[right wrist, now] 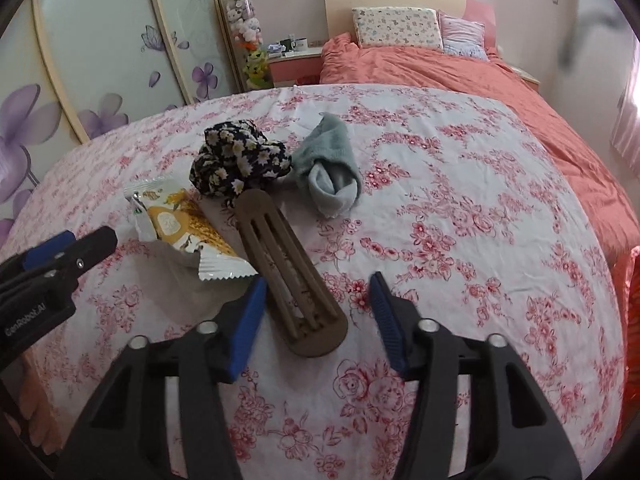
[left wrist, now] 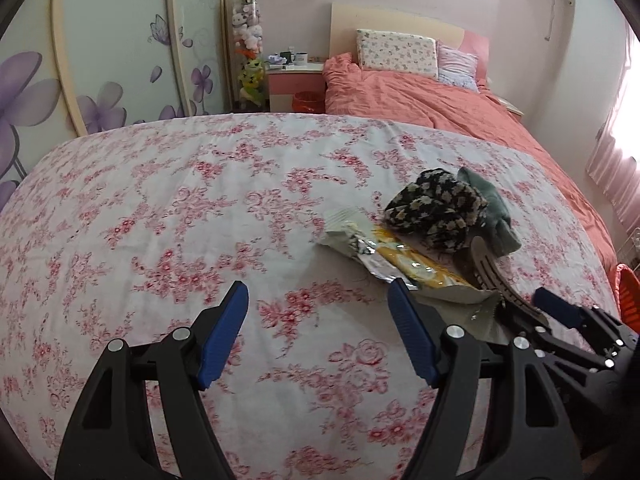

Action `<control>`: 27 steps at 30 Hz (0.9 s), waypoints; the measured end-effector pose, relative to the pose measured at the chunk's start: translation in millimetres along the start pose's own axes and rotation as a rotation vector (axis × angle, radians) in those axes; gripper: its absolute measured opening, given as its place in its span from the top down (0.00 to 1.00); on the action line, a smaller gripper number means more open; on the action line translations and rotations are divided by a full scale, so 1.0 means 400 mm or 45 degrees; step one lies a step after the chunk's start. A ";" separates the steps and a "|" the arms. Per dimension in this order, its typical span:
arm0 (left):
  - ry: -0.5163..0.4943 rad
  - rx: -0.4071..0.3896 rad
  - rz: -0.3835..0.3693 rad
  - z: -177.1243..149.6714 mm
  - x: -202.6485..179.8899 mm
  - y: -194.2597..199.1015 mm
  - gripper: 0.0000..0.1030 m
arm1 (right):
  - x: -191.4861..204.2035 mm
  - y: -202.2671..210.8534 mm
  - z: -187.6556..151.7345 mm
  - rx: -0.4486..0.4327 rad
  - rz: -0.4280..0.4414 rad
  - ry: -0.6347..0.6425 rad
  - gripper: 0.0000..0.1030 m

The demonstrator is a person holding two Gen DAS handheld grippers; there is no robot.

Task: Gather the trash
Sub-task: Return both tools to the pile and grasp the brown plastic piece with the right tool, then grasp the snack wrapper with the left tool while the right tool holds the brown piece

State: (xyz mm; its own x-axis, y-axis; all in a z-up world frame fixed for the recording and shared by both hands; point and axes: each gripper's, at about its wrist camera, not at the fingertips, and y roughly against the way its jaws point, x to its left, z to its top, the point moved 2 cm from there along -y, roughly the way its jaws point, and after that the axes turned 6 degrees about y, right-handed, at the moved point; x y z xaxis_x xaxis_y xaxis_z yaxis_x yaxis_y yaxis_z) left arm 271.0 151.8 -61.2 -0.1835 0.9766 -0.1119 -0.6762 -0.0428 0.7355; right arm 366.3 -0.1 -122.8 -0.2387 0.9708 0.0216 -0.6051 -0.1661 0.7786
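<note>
1. Two grippers over the floral bedsheet (left wrist: pixel 160 208), both spread wide and holding nothing. Left gripper (left wrist: pixel 318 304) hangs above bare sheet near the bed's foot edge; right gripper (right wrist: pixel 318 292) sits beside it, toward the right side of the bed.
2. Snack wrapper (right wrist: pixel 188 228), yellow and white with a crimped silver end, lies flat on the sheet. From the left wrist view its near end is just ahead of the left gripper's right finger, partly hidden behind that blue pad (left wrist: pixel 410 332). From the right wrist view it lies ahead and to the left of the right gripper, its crimped corner close to the left blue pad (right wrist: pixel 250 320); contact cannot be told.
3. Brown slotted plastic piece (right wrist: pixel 288 272), long and flat, lies between the right gripper's open fingers, rounded end nearest the camera, not pinched. Its far end reaches toward the cloth bundle.
4. Dark daisy-print cloth bundle (right wrist: pixel 236 164) sits just beyond the wrapper and the brown piece, appearing to touch the wrapper's far end.
5. Grey-green rolled sock (right wrist: pixel 332 172) lies just right of the bundle, nearly touching it.
6. Farther up the bed: coral duvet (right wrist: pixel 460 76), two pillows (right wrist: pixel 396 28) against the headboard.
7. Beyond the bed's left side: pink nightstand (left wrist: pixel 294 80) with mugs, clear tube of plush toys (left wrist: pixel 249 40), wardrobe doors with purple flowers (left wrist: pixel 100 80).
</note>
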 end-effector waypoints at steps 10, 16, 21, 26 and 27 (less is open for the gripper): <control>-0.015 0.042 -0.096 0.007 -0.106 -0.029 0.22 | -0.082 0.046 -0.052 -0.005 -0.106 -0.077 0.67; -0.091 0.088 -0.046 -0.006 -0.181 -0.073 0.21 | -0.148 0.067 -0.081 -0.009 -0.153 -0.165 0.68; -0.091 0.110 0.014 -0.018 -0.171 -0.093 0.21 | -0.151 0.070 -0.088 -0.011 -0.149 -0.170 0.67; -0.080 0.114 -0.001 -0.017 -0.113 -0.073 0.21 | -0.152 0.076 -0.095 -0.013 -0.137 -0.180 0.67; -0.082 0.120 -0.011 -0.017 -0.095 -0.068 0.21 | -0.150 0.077 -0.096 -0.013 -0.136 -0.181 0.67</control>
State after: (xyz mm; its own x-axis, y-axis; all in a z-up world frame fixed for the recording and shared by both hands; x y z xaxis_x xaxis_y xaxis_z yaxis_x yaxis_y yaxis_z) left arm 291.7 114.4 -81.5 -0.1297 0.9885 -0.0777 -0.6070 -0.0171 0.7945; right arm 332.7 -70.3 -124.3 -0.0635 0.9976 0.0282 -0.6294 -0.0620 0.7746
